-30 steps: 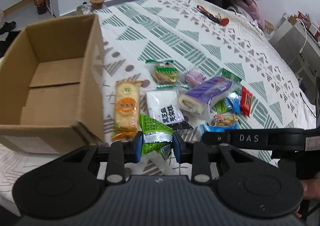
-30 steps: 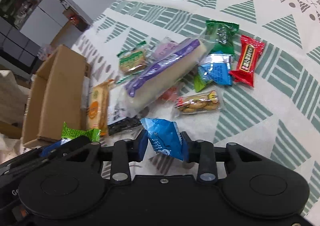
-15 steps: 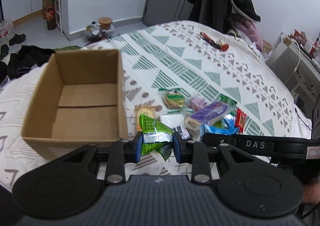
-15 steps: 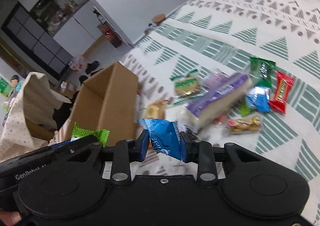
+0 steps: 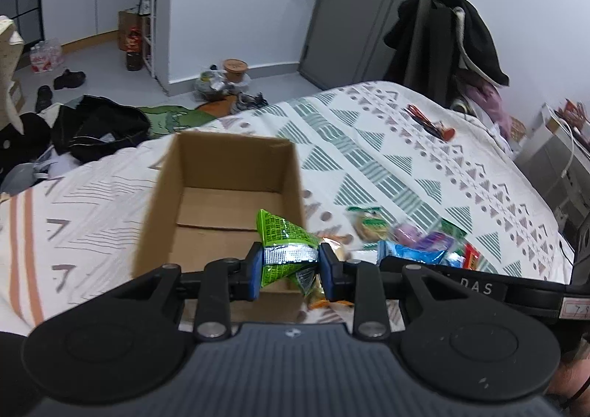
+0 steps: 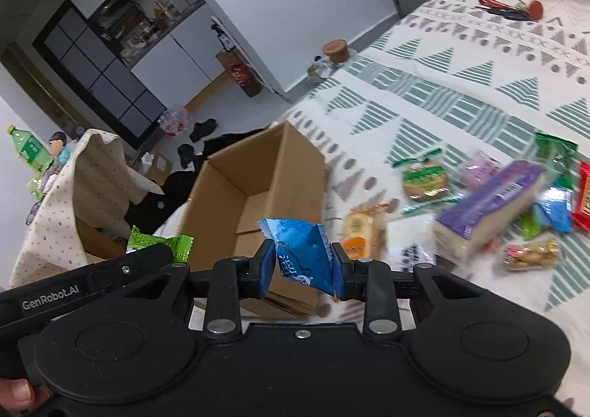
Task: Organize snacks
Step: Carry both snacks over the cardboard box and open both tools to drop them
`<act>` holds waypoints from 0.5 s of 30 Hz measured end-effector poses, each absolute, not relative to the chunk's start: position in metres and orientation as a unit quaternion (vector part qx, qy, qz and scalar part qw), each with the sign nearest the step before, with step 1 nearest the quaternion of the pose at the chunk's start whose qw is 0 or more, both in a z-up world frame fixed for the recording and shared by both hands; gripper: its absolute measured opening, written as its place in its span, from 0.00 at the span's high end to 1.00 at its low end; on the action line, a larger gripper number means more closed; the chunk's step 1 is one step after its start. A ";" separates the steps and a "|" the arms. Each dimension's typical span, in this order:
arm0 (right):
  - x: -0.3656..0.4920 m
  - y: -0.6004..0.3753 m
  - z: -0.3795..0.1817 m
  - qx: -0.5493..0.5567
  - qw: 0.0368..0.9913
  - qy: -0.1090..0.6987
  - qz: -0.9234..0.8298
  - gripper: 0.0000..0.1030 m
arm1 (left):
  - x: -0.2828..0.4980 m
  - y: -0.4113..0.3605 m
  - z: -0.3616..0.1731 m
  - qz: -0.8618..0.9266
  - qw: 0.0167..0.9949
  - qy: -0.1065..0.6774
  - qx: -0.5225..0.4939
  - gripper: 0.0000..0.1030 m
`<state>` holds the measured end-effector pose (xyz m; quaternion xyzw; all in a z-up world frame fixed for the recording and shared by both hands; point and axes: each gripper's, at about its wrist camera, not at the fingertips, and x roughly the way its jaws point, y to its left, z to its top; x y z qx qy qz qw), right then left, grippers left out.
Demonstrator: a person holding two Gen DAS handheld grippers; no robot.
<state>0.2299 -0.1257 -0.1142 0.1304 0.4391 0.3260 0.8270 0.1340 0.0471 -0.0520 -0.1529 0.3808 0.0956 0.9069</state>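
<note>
Bedroom: my bed (image 5: pixel 387 158) with its triangle-patterned cover is the work surface; clothes lie on the floor beyond its far edge.
Cardboard box (image 5: pixel 225 195): it sits open and empty on the bed's left side, and I judge it the place for both packets.
Snack pile (image 6: pixel 490 203): the loose packets lie to the right of the box, and I keep both tongs clear of them.
Left gripper (image 5: pixel 291 265): clamped on the green packet (image 5: pixel 284 236), raised near the box's near right corner.
Right gripper (image 6: pixel 302 265): pinching the blue packet (image 6: pixel 302 251), in front of the box's near wall.
Doing it well: I should carry both over the rim, stagger them so they don't collide, and let go low inside.
</note>
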 end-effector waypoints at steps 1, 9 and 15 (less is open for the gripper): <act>0.230 -0.123 -0.114 0.132 0.827 0.438 0.328 0.70 | 0.133 0.051 -0.052 0.100 0.907 0.379 -0.154 0.71; 0.233 -0.100 -0.112 0.128 0.822 0.435 0.343 0.70 | 0.131 0.083 -0.051 0.125 0.903 0.375 -0.169 0.71; 0.237 -0.085 -0.115 0.129 0.818 0.437 0.352 0.70 | 0.137 0.101 -0.056 0.137 0.898 0.375 -0.183 0.70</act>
